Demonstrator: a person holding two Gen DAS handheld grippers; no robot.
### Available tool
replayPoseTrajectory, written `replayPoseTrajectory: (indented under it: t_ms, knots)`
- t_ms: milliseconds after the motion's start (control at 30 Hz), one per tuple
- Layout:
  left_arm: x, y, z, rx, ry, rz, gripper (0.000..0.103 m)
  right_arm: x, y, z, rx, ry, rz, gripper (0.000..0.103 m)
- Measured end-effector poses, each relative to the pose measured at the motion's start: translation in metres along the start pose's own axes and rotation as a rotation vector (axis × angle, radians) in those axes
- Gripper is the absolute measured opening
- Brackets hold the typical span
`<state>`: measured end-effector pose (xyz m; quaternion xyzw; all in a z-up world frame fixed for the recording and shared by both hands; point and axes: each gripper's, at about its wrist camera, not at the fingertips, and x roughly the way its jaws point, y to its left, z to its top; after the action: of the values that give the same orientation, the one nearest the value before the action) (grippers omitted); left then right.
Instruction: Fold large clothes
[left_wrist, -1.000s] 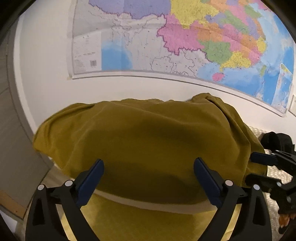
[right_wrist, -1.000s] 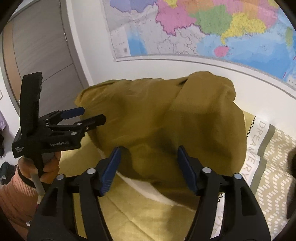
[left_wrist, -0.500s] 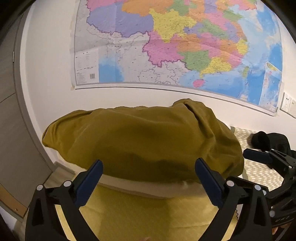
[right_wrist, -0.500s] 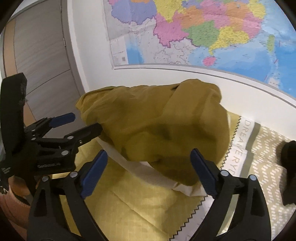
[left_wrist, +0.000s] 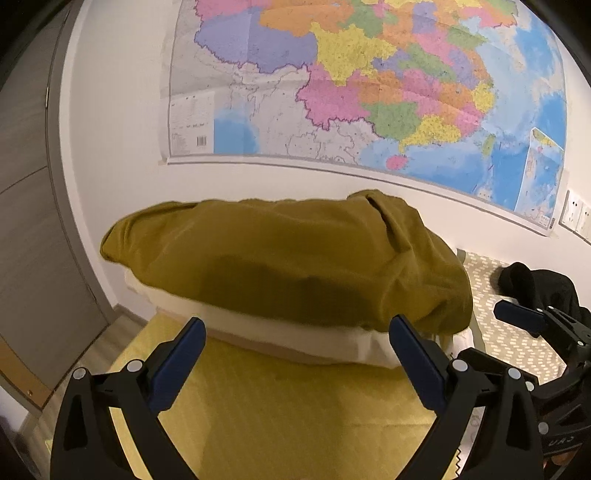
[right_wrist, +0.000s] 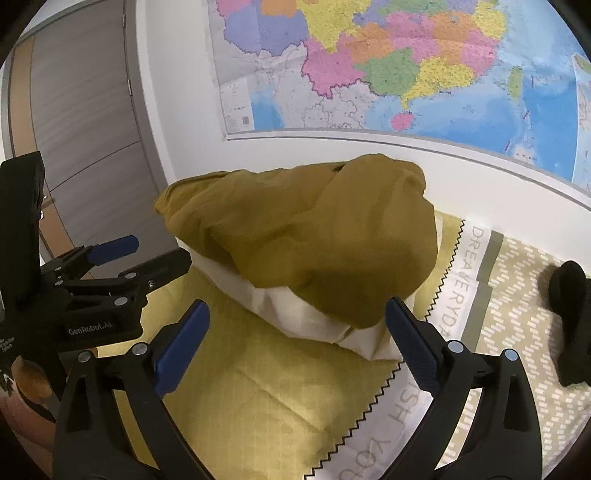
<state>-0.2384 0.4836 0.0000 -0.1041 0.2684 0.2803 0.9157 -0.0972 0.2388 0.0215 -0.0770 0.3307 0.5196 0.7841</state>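
Left wrist view: the mustard garment (left_wrist: 288, 258) is seen lying folded in a mound on top of a white pillow (left_wrist: 295, 336) at the head of the bed, against the wall under the map (left_wrist: 369, 92). The left gripper (left_wrist: 295, 354) is held with its jaws spread wide and nothing between them; the right gripper (right_wrist: 299, 339) is likewise spread and empty. The step in hand is judged to be the release after a fold, both claws being drawn away from the cloth. A fresh hold is called for next, perhaps on the black garment (right_wrist: 569, 317) lying apart on the patterned bedspread (right_wrist: 517, 295), or on an edge of the mustard one if a further fold is wanted. Compared with a second ago, the right gripper's jaws are found wider and both grippers farther from the cloth, so that more pillow is exposed.
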Motion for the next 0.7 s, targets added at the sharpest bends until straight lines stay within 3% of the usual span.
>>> replayPoseTrajectory:
  t_ms: [700]
  knots:
    - [-0.021, -0.004, -0.02, -0.005, 0.014, 0.039, 0.096, -0.021, 0.01, -0.03, 0.004, -0.007, -0.004, 0.097]
